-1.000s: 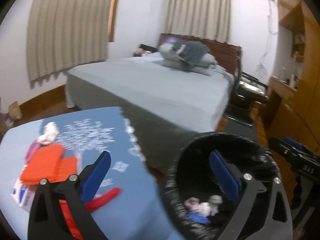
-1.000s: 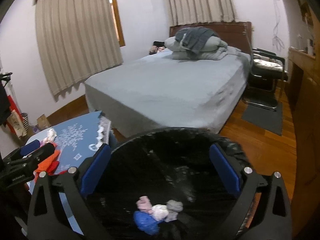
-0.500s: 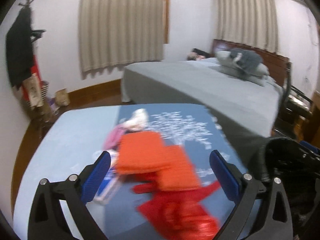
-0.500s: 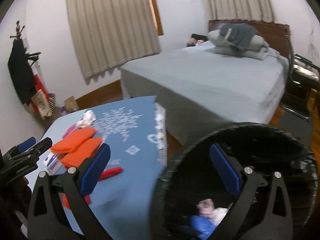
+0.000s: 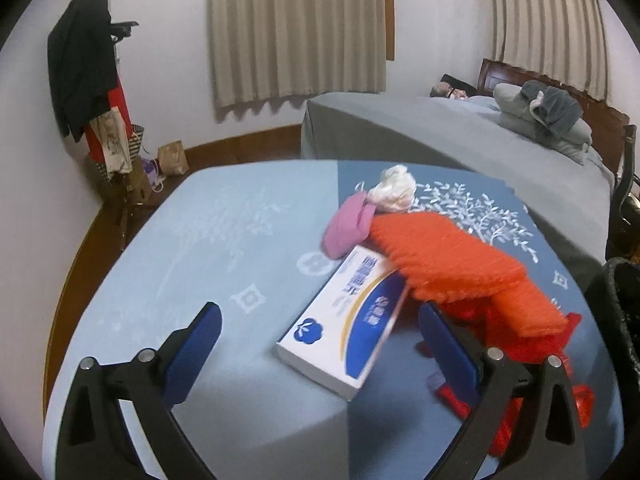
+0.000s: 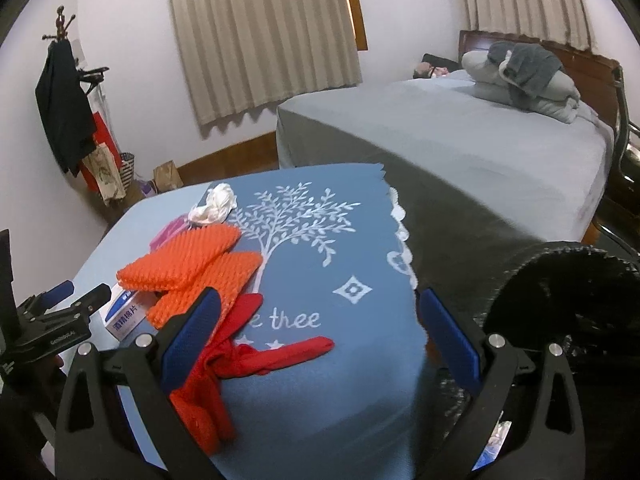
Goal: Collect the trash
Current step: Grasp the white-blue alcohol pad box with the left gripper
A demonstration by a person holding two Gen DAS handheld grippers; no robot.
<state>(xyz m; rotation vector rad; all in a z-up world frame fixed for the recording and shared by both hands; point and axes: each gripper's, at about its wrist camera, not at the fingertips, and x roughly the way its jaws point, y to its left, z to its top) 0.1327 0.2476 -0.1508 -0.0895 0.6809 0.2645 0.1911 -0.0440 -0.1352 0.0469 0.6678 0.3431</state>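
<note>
Trash lies on a blue-clothed table (image 5: 224,248): a white and blue box (image 5: 344,328), two orange foam nets (image 5: 444,256), a red mesh bag (image 6: 240,356), a pink wad (image 5: 348,228) and a white crumpled tissue (image 5: 394,192). My left gripper (image 5: 320,344) is open and empty, with the box between its fingers. My right gripper (image 6: 320,336) is open and empty above the table's near corner; its left finger is over the red mesh. The black-lined trash bin (image 6: 568,304) stands to the right of the table. The same items show in the right wrist view: orange nets (image 6: 188,260), tissue (image 6: 214,202).
A grey bed (image 6: 460,140) with pillows lies behind the table. A coat rack (image 5: 84,72) with dark clothes and bags stands by the left wall. A chair (image 6: 624,148) is at the far right. The left gripper (image 6: 52,316) shows at the left edge in the right wrist view.
Both grippers have swung left from over the bin to the table. The left one now faces the box and orange nets; the bin has moved to the right edge of both views.
</note>
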